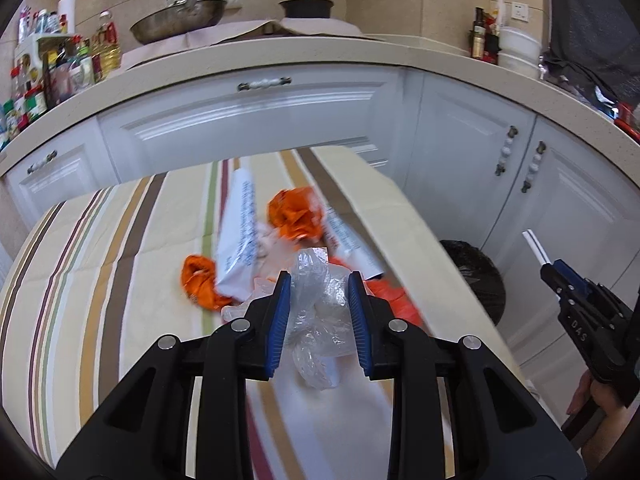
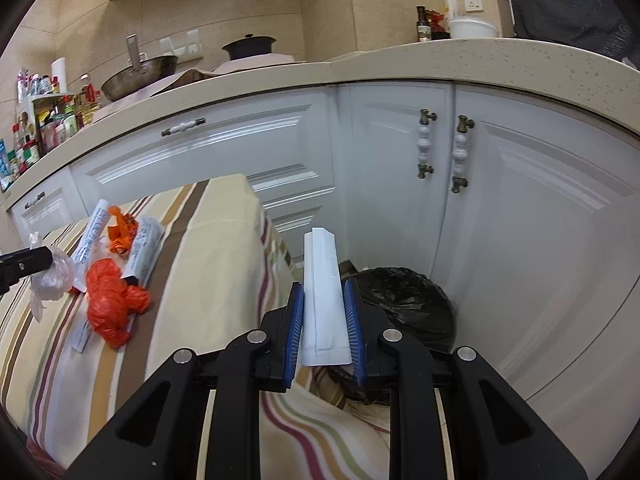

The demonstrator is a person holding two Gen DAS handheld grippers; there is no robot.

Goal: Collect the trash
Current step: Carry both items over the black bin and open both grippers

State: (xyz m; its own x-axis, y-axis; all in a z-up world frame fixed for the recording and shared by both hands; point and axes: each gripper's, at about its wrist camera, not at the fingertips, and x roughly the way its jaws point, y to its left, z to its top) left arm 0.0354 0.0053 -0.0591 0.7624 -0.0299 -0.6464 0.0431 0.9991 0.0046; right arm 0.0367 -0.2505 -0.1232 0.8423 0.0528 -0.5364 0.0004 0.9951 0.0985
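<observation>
Black-lined trash bin [image 2: 404, 304] on floor, right of striped-cloth table [image 2: 208, 264], against white cabinets [image 2: 520, 208]. Bin interior dark, contents not discernible.

Left gripper [image 1: 319, 284] clamped on crumpled clear plastic bag [image 1: 318, 312], raised above tabletop near its right edge; same bag seen at far left in right wrist view. Level, aimed toward far counter [image 1: 280, 56].

Right gripper [image 2: 323, 292] clenched on folded white paper wrapper [image 2: 322, 280], wrapper sticking up and forward past fingertips. Held off table's right side, over floor, bin just beyond and slightly right. Bare hand [image 1: 600, 404] visible under it in left wrist view.

Left on table: orange plastic bag [image 2: 108, 300] nearest, smaller orange bag [image 2: 120, 232] farther back, third orange wad [image 1: 200, 284] to the left, two white printed packets [image 2: 142, 248] lying lengthwise between them, touching. All clustered mid-table, toward right edge.

Far counter: wok [image 1: 178, 20], dark lidded pot [image 1: 306, 6], bottles at left.
</observation>
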